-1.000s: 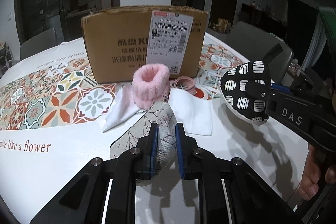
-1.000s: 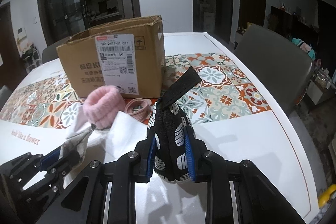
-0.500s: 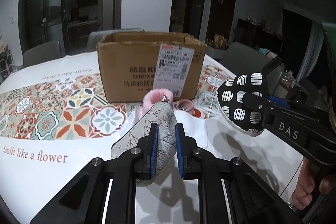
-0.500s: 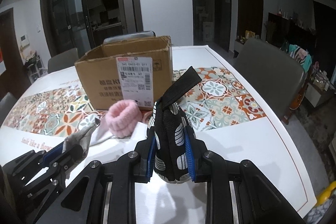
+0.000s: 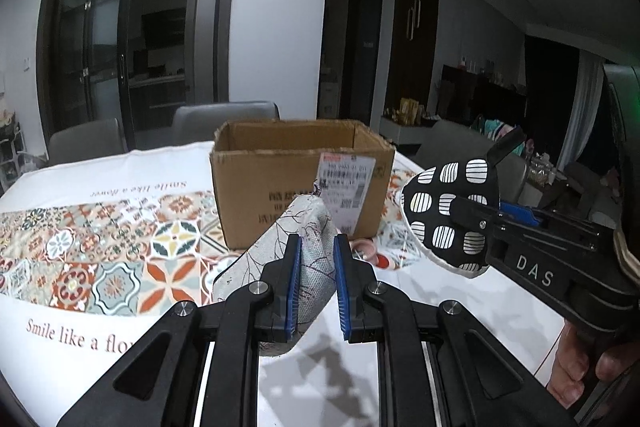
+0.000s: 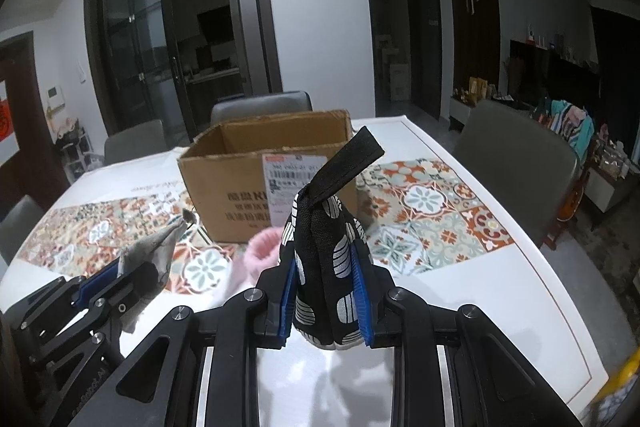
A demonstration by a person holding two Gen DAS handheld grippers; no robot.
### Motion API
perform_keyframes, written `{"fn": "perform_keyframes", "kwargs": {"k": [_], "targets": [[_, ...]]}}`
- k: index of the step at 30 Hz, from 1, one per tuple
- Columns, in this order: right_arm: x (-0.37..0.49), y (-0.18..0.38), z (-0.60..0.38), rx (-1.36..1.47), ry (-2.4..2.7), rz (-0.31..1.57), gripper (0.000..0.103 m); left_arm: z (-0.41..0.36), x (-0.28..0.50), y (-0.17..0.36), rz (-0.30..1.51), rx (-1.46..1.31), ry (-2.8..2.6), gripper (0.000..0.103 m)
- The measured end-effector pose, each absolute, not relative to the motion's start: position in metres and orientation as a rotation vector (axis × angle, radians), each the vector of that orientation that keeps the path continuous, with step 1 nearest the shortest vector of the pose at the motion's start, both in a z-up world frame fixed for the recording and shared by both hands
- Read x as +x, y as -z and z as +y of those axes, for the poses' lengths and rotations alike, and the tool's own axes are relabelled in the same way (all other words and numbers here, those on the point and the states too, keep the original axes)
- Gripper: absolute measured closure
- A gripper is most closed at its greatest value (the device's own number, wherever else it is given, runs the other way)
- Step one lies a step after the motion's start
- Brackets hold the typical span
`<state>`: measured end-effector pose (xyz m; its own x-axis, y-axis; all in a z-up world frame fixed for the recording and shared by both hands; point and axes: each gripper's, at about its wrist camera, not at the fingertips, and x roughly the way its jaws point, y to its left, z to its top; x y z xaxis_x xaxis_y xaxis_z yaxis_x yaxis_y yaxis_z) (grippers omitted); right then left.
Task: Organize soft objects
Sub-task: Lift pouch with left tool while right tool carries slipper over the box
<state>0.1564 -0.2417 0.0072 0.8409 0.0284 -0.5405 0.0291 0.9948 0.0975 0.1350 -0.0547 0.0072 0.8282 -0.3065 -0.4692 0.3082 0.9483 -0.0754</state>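
Dim dining room with dark glass doors and grey chairs frames a white tabletop laid with a patterned tile-print cloth. Ahead of both sets of jaws stands an open brown cardboard box with a shipping label; its inside looks empty as far as can be seen, so the sorting seems barely begun.

Both mitts are lifted off the tabletop and neither is in the box. The right gripper has its jaws clenched on a black oven mitt with white striped ovals, which stands upright between them, long axis vertical, its black hanging loop pointing up and forward toward the box. The left gripper is clamped on a grey fabric mitt printed with thin branches, its long axis tilted up and away from the jaws, tip toward the box.

Left on the tabletop, below and beyond the right jaws, a fluffy pink wristband waits; a pink ring lies beyond the left jaws.
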Motion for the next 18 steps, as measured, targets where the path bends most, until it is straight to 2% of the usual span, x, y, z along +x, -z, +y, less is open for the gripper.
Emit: {"fn": "perform_keyframes", "kwargs": {"k": [18], "targets": [[0.181, -0.049, -0.230, 0.123, -0.020, 0.434, 0.076, -0.048, 0.165, -0.056, 0.342, 0.001, 0.337, 0.086]]}}
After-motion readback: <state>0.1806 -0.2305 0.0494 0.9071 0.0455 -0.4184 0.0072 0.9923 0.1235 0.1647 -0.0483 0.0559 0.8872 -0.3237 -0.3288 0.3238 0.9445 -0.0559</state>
